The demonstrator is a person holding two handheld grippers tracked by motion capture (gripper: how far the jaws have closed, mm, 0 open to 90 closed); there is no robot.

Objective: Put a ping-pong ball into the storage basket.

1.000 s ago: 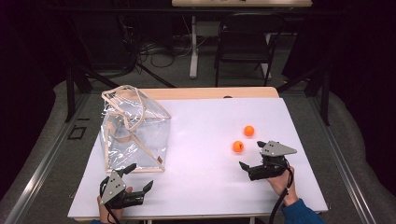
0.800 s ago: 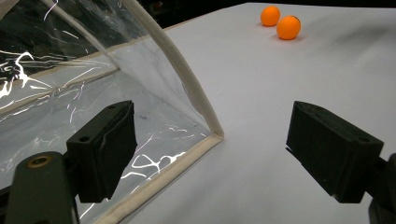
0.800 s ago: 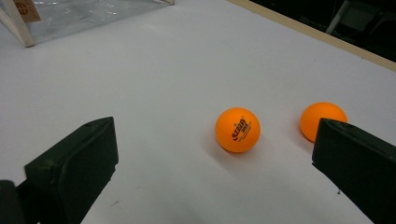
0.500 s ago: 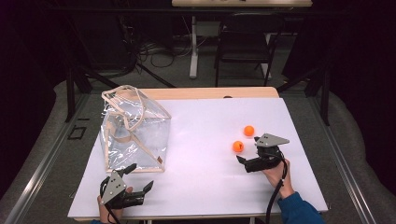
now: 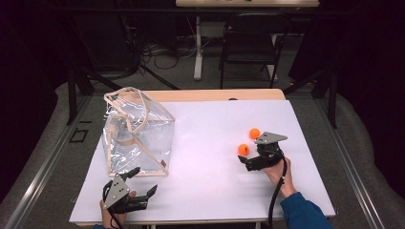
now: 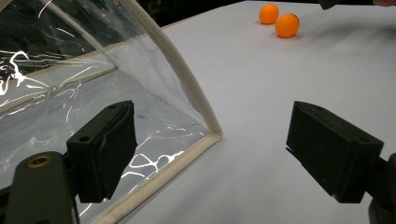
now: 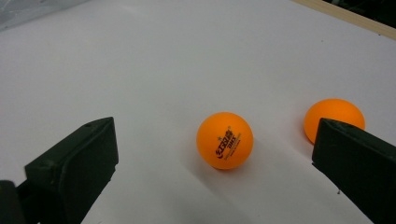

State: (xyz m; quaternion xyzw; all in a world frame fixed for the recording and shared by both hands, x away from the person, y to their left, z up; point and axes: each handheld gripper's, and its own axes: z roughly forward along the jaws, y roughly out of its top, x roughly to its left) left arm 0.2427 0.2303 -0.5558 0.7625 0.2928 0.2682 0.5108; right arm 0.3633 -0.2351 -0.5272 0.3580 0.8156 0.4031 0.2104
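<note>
Between my right gripper's [image 7: 219,163] wide-open jaws sits a small orange table-tennis ball with dark print [image 7: 224,140], resting on the white worktop [image 7: 187,60] and touching neither jaw. Just beyond the right-hand jaw lies a second plain orange ball [image 7: 334,114], partly hidden behind it and a little apart from the first. From the high view, that gripper [image 5: 245,161] points toward the printed ball [image 5: 243,149], with the other ball [image 5: 255,133] farther back. At the near left edge of the worktop, my left gripper [image 5: 143,181] also has its jaws spread wide and holds nothing. Ahead of it stands a clear plastic bag with cream trim and handles [image 5: 136,138]; its bottom corner [image 6: 212,133] lies between the jaws' line of sight, near the left-hand jaw, without contact.
</note>
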